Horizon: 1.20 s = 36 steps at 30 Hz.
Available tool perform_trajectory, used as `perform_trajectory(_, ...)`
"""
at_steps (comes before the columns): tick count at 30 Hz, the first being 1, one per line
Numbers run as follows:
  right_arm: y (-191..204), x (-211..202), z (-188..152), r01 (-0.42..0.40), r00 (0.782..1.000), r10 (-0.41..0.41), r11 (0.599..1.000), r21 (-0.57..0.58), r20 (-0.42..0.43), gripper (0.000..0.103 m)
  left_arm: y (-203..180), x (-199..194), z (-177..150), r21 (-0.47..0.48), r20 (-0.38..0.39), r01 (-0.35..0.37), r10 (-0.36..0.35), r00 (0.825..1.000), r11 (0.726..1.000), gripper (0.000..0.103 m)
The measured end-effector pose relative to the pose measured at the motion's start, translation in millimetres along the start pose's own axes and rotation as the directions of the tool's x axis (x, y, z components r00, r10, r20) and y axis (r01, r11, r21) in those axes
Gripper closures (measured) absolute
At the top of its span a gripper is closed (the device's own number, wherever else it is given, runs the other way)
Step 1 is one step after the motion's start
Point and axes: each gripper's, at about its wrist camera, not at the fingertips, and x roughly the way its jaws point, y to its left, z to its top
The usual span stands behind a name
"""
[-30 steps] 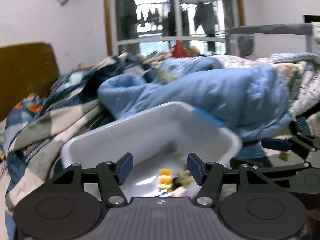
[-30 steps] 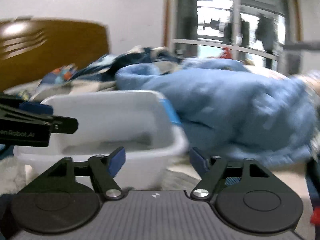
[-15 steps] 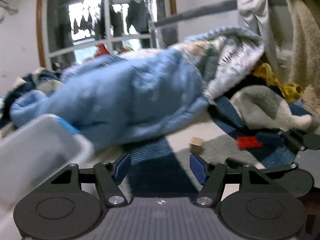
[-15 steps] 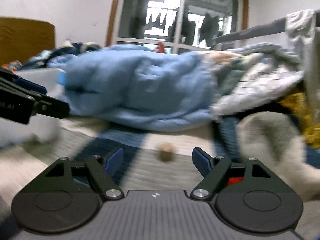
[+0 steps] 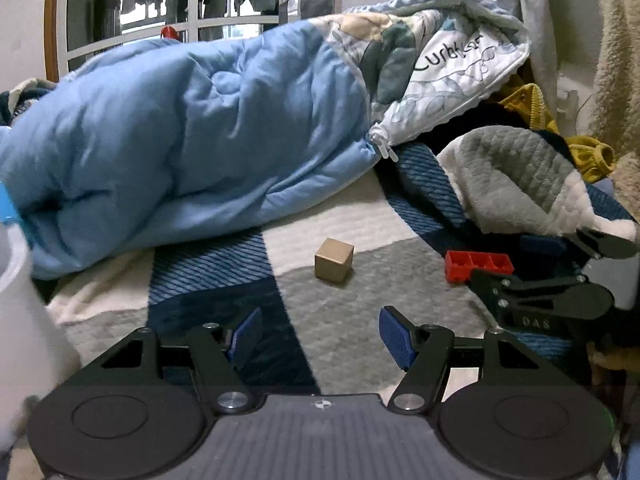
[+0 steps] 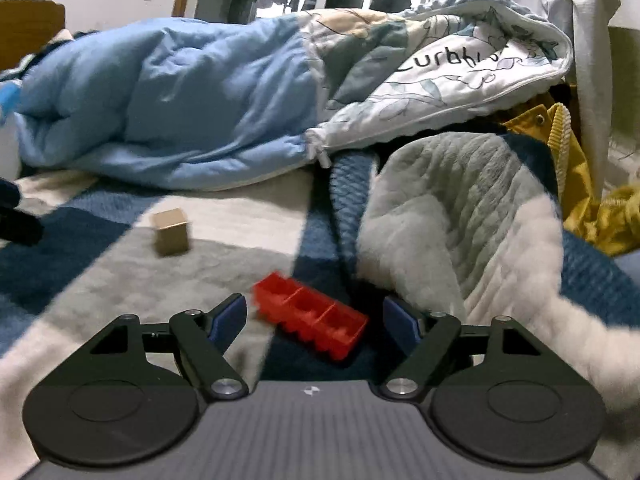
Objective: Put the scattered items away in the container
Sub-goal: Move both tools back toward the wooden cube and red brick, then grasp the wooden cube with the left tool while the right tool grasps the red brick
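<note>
Both tongs wide open and empty; red brick (image 6: 310, 316) sits just ahead between my right tongs (image 6: 315, 318), long axis diagonal, wooden cube (image 5: 334, 260) ahead of left tongs (image 5: 320, 336).

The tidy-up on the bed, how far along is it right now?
Nothing visible counts as done: the white container shows only at the left edge, its inside hidden. In hand: the right tool, open, brackets the red brick without gripping it. Left: that brick and the tan cube, ahead of the open, empty left tool.
</note>
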Motion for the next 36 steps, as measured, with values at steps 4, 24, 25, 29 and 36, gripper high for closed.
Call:
perform_trajectory(4, -17, 28, -1, -0.082, 0.990, 0.088, 0.995, 0.061, -0.109, 0.024, -1, 11, 2, -0.013, -0.009, 0.006, -0.006, 1.000, 1.000, 0.034)
perform_trajectory(24, 25, 9, -14, -0.086, 0.993, 0.084, 0.996, -0.021, -0.081, 0.073, -29, 95, 13, 0.117, 0.039, 0.014, -0.018, 0.999, 0.993, 0.034)
perform_trajectory(25, 26, 8, -14, -0.084, 0.994, 0.081, 0.996, -0.026, -0.078, 0.073, -30, 98, 13, 0.104, 0.040, 0.023, -0.028, 0.999, 0.994, 0.034)
perform_trajectory(29, 27, 13, -15, -0.088, 0.992, 0.086, 0.996, -0.017, -0.094, 0.073, -24, 107, 15, 0.046, 0.065, 0.062, -0.065, 0.996, 0.997, 0.044)
perform_trajectory(36, 24, 15, -16, -0.093, 0.991, 0.093, 0.996, -0.001, -0.101, 0.072, -27, 110, 16, 0.082, 0.037, 0.045, -0.048, 0.998, 0.996, 0.067)
